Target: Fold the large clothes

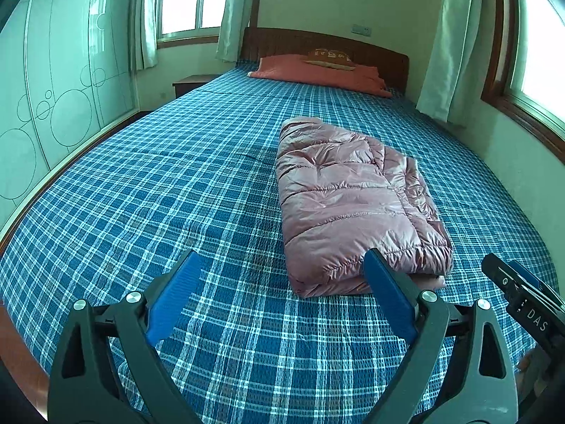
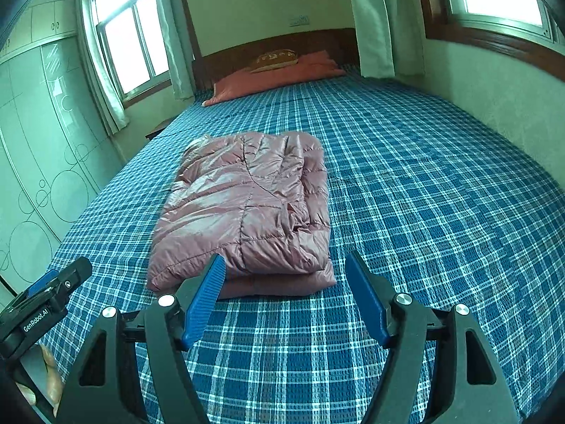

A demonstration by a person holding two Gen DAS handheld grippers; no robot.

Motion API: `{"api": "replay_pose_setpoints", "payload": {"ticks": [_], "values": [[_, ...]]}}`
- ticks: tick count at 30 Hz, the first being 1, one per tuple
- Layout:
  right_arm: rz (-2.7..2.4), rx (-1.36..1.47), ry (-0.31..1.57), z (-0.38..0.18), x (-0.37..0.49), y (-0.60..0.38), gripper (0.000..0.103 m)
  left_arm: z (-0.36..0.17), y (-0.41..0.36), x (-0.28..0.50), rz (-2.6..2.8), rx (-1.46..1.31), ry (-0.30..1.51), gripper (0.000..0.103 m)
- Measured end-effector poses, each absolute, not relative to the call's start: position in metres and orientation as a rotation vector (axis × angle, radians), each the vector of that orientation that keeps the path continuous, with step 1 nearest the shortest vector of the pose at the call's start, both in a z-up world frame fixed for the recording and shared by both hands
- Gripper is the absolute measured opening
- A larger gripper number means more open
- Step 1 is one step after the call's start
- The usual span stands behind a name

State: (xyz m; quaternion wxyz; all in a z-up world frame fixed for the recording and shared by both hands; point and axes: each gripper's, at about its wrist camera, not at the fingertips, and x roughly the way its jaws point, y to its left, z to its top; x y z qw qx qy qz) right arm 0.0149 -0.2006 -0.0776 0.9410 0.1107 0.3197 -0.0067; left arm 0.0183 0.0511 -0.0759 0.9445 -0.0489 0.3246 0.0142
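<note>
On the bed (image 1: 176,176), covered by a blue plaid sheet, the pink puffer jacket (image 1: 346,198) lies folded into a compact rectangular bundle near the middle of the mattress. The left claw (image 1: 282,279) is spread wide, holding nothing, positioned above the sheet just short of the jacket's near edge. The right claw (image 2: 286,282) is likewise spread and holds nothing, at the same near edge. A red pillow (image 1: 317,72) lies at the wooden headboard (image 1: 282,40), well apart from the jacket. Curtained windows (image 1: 187,0) flank the bed
</note>
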Motion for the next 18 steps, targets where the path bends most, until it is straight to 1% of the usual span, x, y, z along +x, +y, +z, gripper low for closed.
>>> {"api": "replay_pose_setpoints", "payload": {"ticks": [2, 6, 18], "values": [[-0.021, 0.203, 0.638, -0.072, 0.009, -0.195, 0.074, -0.071, 0.048, 0.012, 0.039, -0.087, 0.643, 0.094], [-0.033, 0.152, 0.616, -0.066, 0.000, -0.185, 0.075, -0.064, 0.047, 0.001, 0.054, -0.075, 0.616, 0.094], [-0.016, 0.138, 0.604, -0.059, -0.010, -0.173, 0.075, -0.060, 0.046, -0.013, 0.051, -0.069, 0.604, 0.095]]}}
